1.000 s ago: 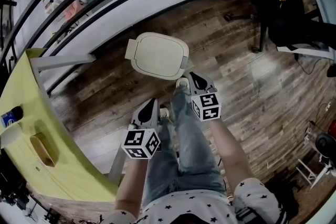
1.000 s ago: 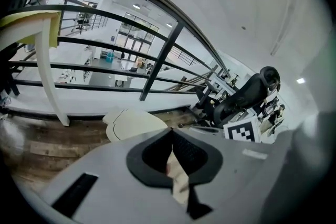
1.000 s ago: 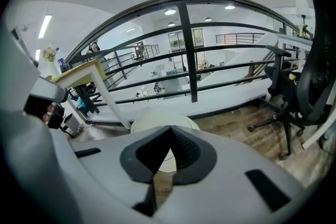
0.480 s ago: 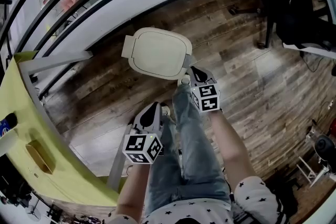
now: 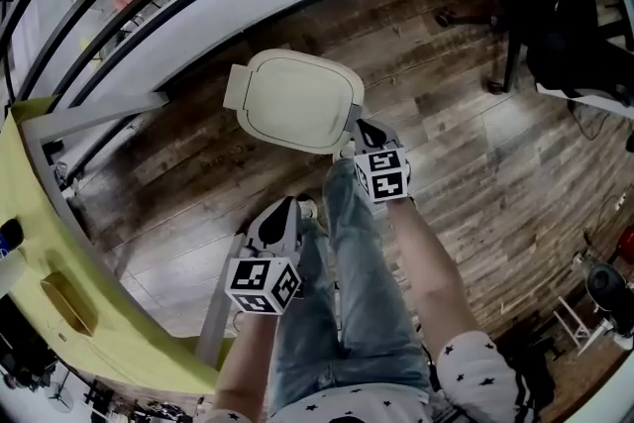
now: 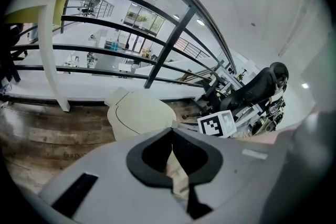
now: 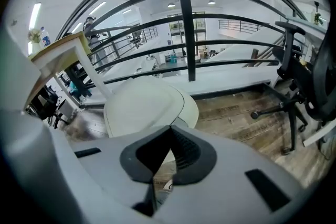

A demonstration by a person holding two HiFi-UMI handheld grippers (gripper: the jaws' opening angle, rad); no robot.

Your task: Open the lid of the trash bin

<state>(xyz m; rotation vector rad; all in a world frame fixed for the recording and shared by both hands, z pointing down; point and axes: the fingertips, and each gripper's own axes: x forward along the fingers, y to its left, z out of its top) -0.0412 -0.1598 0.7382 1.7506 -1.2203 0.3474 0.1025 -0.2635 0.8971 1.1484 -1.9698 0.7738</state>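
Approach stage: the cream plastic trash-bin lid point(image 5: 292, 101) lies shut. Your right gripper point(image 5: 363, 128) and left gripper point(image 5: 287, 205) show jaws pressed together, empty. Next, I judge, catch the rim and lift.

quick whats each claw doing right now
Left claw: closed, holding nothing.
Right claw: closed, holding nothing.

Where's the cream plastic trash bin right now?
Head view, centre: the cream plastic trash bin stands closed on the wood floor, just ahead of the right gripper.
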